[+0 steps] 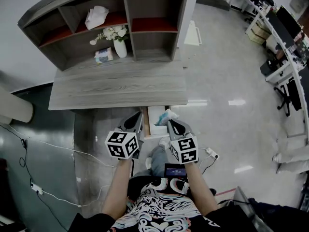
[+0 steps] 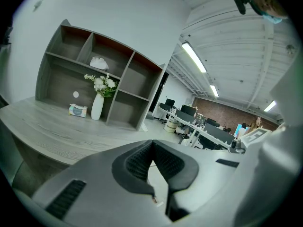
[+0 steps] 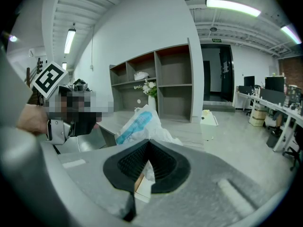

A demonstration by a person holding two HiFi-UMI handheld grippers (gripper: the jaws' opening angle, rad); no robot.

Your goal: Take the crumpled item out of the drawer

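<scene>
grippers: 2, both at centre of head view, each w/ 1 marker cube at its back. right gripper (image 1: 170,123) (image 3: 149,143) has jaws pinched on the crumpled item (image 1: 166,114) (image 3: 138,123), a white plastic bag w/ blue print; thin white film is caught between the pads and the rest of the bag bunches up past the tips. left gripper (image 1: 136,117) (image 2: 152,144) has its jaws pressed together at the tips, nothing between them.

1 drawer (image 1: 154,125), pulled open below the front edge of the desk (image 1: 120,86), between the 2 grippers. the bag sits at the drawer's upper right corner in frame, just beside the desk edge; can't tell if it touches the drawer.

on the desk, upper left of frame: 1 shelf unit (image 1: 145,13), 1 white vase (image 1: 119,48) w/ white flowers, 1 tissue pack (image 1: 104,56) just left of the vase, 1 white bundle (image 1: 96,16) in an upper compartment.

arms: 2 bare forearms come up from bottom centre, roughly parallel, tips angled slightly toward each other. left gripper is just left of the drawer, right gripper at its right side.
</scene>
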